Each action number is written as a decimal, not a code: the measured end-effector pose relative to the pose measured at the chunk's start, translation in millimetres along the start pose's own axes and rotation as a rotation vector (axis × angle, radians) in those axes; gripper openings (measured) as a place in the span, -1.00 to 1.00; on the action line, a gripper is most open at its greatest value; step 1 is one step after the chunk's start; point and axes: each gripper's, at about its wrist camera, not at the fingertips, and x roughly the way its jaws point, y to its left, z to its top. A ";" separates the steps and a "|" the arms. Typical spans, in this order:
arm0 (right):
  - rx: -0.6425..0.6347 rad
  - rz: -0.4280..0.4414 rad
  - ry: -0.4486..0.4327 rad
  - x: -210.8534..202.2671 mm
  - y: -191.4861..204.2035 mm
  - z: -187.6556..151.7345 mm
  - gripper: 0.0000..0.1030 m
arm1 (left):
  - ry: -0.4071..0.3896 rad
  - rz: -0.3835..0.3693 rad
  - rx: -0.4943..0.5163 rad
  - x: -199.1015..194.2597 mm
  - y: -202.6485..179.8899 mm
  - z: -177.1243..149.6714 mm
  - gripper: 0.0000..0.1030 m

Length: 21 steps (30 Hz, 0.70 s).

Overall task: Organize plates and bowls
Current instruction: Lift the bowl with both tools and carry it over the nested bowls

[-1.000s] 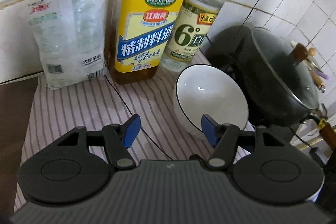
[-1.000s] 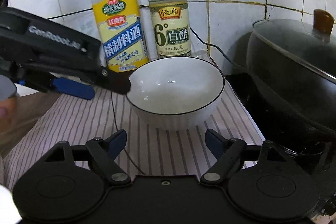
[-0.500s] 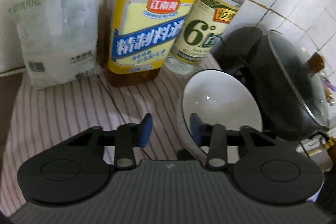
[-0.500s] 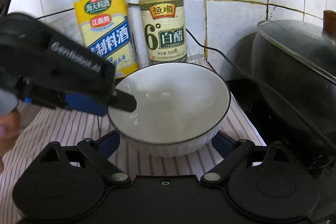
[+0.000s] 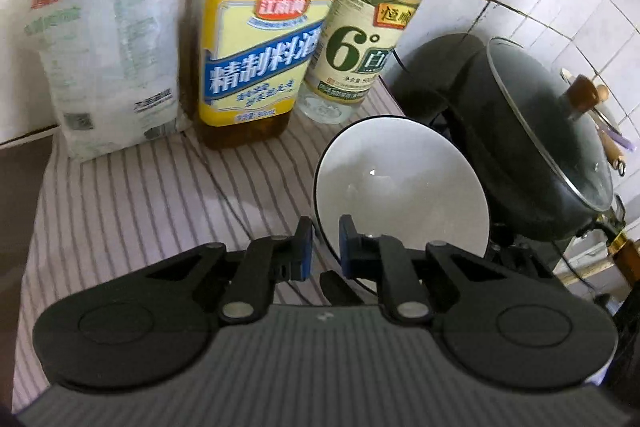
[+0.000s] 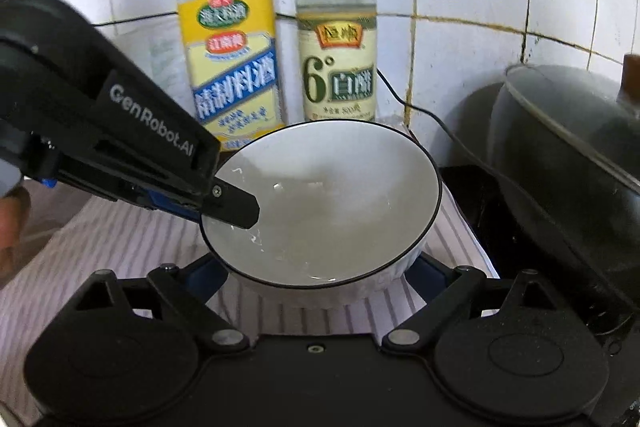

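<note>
A white bowl with a thin black rim [image 6: 328,203] sits on a striped cloth [image 6: 100,251]. It also shows in the left wrist view [image 5: 404,187]. My left gripper [image 5: 323,247] is shut on the bowl's left rim, one finger inside and one outside; in the right wrist view it [image 6: 224,205] comes in from the left. My right gripper [image 6: 316,279] is open, its fingers spread on either side of the bowl's near wall, fingertips hidden behind the bowl.
A yellow-labelled cooking wine bottle [image 5: 260,39] and a vinegar bottle [image 5: 360,39] stand at the tiled wall behind the bowl. A white bag [image 5: 108,55] stands left of them. A black lidded pan [image 5: 544,147] is close on the right. A black cable [image 6: 420,107] runs behind.
My left gripper closed from wide open onto the bowl's left rim. My right gripper moved forward until its open fingers flank the bowl.
</note>
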 end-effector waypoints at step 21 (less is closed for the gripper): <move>0.012 0.048 -0.094 -94.3 42.4 -0.2 0.88 | -0.050 0.095 0.151 -108.5 -25.5 -30.2 -0.76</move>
